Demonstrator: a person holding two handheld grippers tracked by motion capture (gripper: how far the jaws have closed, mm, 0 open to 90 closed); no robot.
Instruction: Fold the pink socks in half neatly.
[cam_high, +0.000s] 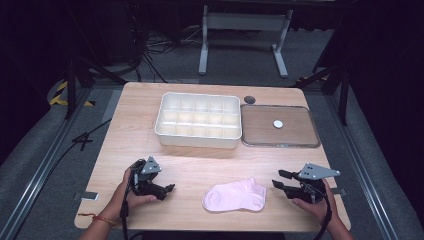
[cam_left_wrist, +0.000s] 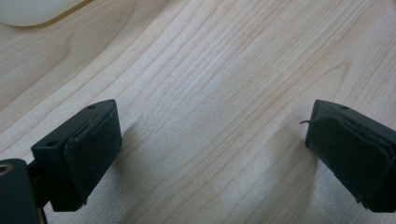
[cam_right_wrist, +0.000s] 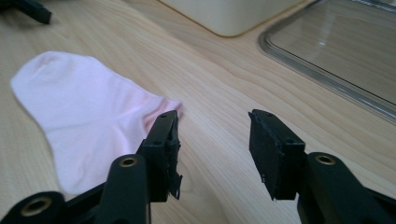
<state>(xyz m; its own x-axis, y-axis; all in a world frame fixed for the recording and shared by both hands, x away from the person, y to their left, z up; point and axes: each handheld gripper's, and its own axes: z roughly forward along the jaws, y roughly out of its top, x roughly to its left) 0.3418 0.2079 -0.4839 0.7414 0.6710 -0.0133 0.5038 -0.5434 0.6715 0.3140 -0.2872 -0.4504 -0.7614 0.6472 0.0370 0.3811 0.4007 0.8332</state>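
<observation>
The pink sock (cam_high: 235, 196) lies flat on the table (cam_high: 200, 165) near its front edge, between both claws. The right claw (cam_right_wrist: 212, 140) hangs beside the sock's cuff, half apart and empty, likely lined up to pinch it. The left claw (cam_left_wrist: 208, 149) waits wide apart over bare wood.

A pale pink ankle sock (cam_high: 235, 196) lies flat on the light wooden tabletop (cam_high: 200, 165), close to its near edge and a little right of the middle. It is unfolded and smooth, toe rounded toward the left, cuff end toward the right, nothing resting on it.
</observation>
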